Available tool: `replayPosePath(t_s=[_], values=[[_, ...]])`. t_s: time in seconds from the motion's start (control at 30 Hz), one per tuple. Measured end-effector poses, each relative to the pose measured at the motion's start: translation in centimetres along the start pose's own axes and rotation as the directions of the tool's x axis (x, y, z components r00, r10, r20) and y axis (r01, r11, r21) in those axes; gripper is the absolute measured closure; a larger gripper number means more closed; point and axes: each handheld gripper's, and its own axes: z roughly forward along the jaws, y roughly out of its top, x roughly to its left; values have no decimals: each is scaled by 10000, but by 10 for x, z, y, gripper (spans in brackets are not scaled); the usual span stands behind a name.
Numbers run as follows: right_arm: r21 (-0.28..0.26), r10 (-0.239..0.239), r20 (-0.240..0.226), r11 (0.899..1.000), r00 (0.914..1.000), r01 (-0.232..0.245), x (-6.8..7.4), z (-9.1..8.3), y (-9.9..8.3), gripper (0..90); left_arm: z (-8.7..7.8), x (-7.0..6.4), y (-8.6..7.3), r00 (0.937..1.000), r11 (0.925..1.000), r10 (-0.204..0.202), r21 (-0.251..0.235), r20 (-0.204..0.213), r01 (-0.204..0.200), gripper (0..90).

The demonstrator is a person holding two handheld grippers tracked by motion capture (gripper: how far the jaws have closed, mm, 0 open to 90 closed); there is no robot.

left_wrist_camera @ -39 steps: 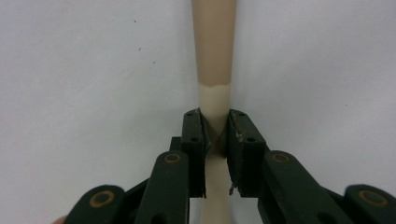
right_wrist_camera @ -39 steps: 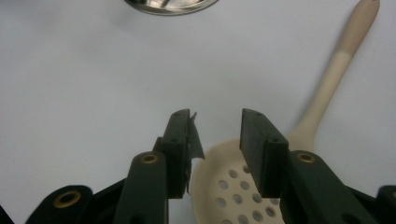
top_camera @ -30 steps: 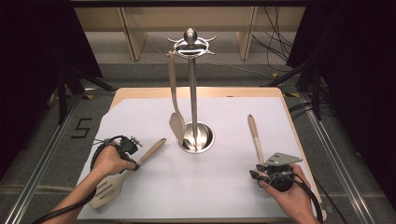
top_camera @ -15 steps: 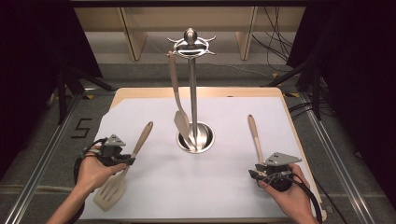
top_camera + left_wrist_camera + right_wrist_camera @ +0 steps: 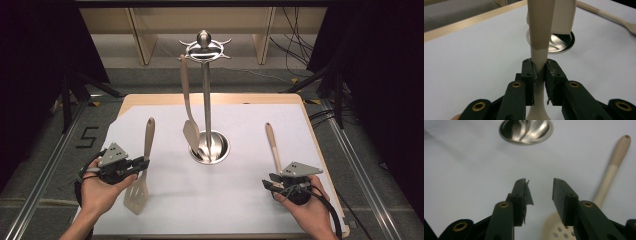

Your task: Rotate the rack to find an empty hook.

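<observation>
The beige slotted plastic turner (image 5: 140, 174) is gripped by the left tool (image 5: 141, 163) at the narrow neck of its handle, both black jaws being pressed against the smooth shaft, as is seen in the left gripper view (image 5: 539, 72). Its long axis is laid roughly away from the person, the rounded handle end pointing toward the far edge of the bench and the flat, slotted blade toward the near edge, over the white sheet (image 5: 240, 200) that covers the wooden bench (image 5: 165, 98).

Three beige utensils are counted: the gripped turner, a long-handled spatula (image 5: 187, 112) hung from the polished steel stand (image 5: 206, 100) with its round, mirror-like base, and a perforated spoon (image 5: 273, 147) lying on the sheet with its handle pointing away. The right tool (image 5: 271, 184) is held with its jaws apart and nothing between them, just over the spoon's round perforated bowl (image 5: 554, 230).
</observation>
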Motion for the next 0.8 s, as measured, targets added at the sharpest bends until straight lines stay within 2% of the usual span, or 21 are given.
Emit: replayPosePath(t_s=[0.03, 0.13, 0.17, 0.2, 0.37, 0.4, 0.43, 0.47, 0.5, 0.53, 0.57, 0.6, 0.63, 0.67, 0.7, 0.73, 0.77, 0.8], values=[[-64, 74, -62, 10000, 10000, -75, 3, 0, 3, 642, 0, -2, 1, 10000, 9998, 49, -173, 31, -48, 773], [-508, -102, -220, 9987, 9997, 91, 8, -2, 14, 641, 0, -8, 8, 9998, 9986, 167, -510, 61, -164, 773], [-651, 150, -280, 9977, 9995, -168, 12, -4, 17, 640, 0, -9, 10, 9996, 9979, 233, -612, 156, -223, 773], [-808, 6, -269, 9967, 9996, -28, 13, -5, 21, 640, 0, -11, 12, 9996, 9971, 244, -718, 141, -234, 773], [-1464, -154, -423, 9892, 9990, 90, 21, -9, 42, 633, 2, -21, 26, 9986, 9884, 514, -1438, 94, -495, 773], [-1681, -399, -376, 9852, 9985, 331, 22, -9, 48, 632, 4, -24, 28, 9991, 9862, 359, -1628, 237, -316, 773], [-1730, -179, -509, 9849, 9985, 89, 26, -9, 52, 632, 3, -26, 31, 9985, 9872, 466, -1539, 281, -418, 773], [-1948, -313, -517, 9806, 9982, 207, 28, -9, 56, 632, 5, -29, 33, 9979, 9841, 518, -1718, 377, -446, 773], [-1911, -338, -600, 9813, 9976, 218, 31, -10, 60, 632, 7, -32, 36, 9971, 9818, 600, -1831, 477, -503, 773], [-2188, -586, -588, 9747, 9965, 444, 33, -9, 65, 632, 8, -35, 39, 9967, 9825, 643, -1779, 498, -545, 773], [-2047, -371, -811, 9786, 9960, 198, 38, -11, 68, 632, 10, -38, 41, 9959, 9807, 706, -1862, 567, -590, 773], [-2333, -573, -881, 9718, 9945, 353, 39, -10, 73, 632, 13, -40, 45, 9924, 9748, 1062, -2036, 618, -916, 773], [-2405, -890, -894, 9685, 9920, 652, 40, -10, 78, 632, 14, -42, 47, 9918, 9751, 1102, -2004, 642, -954, 773], [-2370, -586, -935, 9709, 9939, 349, 45, -12, 80, 632, 17, -46, 50, 9905, 9734, 1160, -2066, 734, -987, 773], [-2645, -670, -883, 9635, 9938, 414, 48, -11, 85, 632, 19, -50, 52, 9892, 9728, 1193, -2092, 854, -993, 773], [-2578, -640, -1083, 9656, 9921, 342, 52, -12, 88, 633, 21, -53, 54, 9888, 9729, 1222, -2076, 862, -1021, 773], [-2797, -999, -1018, 9577, 9898, 679, 52, -11, 93, 633, 23, -56, 56, 9880, 9729, 1234, -2078, 933, -1019, 773], [-2908, -975, -1182, 9549, 9882, 594, 55, -10, 96, 633, 24, -58, 58, 9869, 9721, 1278, -2097, 989, -1049, 773]])
